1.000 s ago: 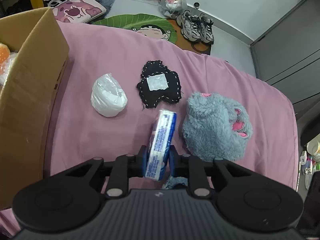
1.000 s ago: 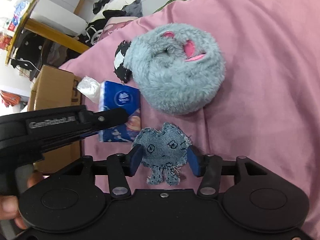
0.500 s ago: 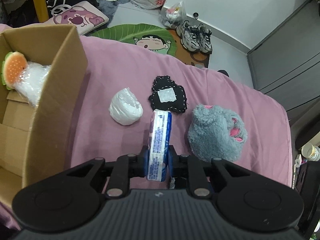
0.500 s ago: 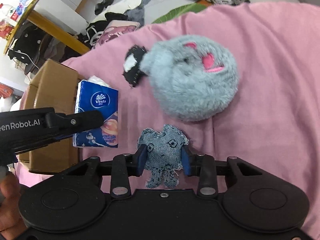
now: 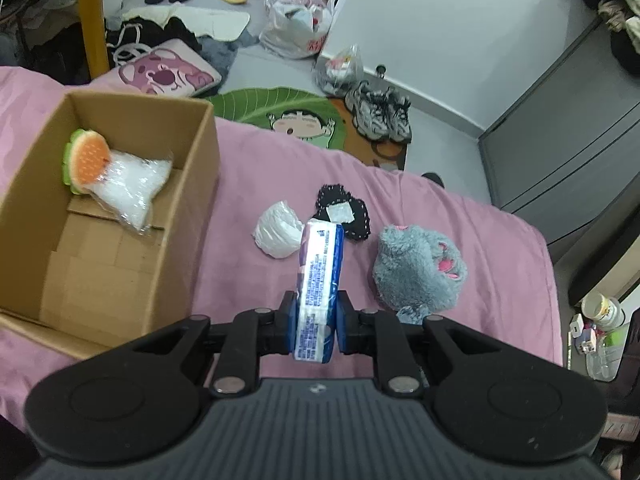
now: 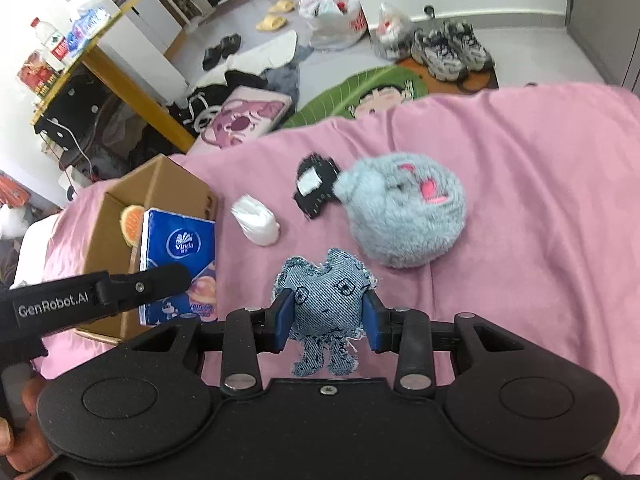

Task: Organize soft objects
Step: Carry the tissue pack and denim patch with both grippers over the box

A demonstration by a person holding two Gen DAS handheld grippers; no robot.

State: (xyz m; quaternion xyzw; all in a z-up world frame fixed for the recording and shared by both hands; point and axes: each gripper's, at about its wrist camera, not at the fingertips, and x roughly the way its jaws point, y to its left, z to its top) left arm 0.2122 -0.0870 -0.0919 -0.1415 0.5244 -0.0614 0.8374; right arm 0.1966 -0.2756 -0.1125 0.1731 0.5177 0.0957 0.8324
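My left gripper is shut on a blue tissue pack, held edge-on above the pink bedspread; the same tissue pack shows in the right wrist view beside the box. My right gripper is shut on a denim plush, lifted off the bed. On the bed lie a grey fluffy plush, a white soft bundle and a black patch. An open cardboard box at the left holds a burger-shaped toy and a clear plastic bag.
The bed ends at the far side, with a green cartoon mat, sneakers, bags and clothes on the floor beyond. A grey cabinet stands at the right. A hand grips the left tool's handle.
Both grippers have risen with their loads. The right jaws closed onto the denim plush and lifted it. The box interior has come into the left wrist view.
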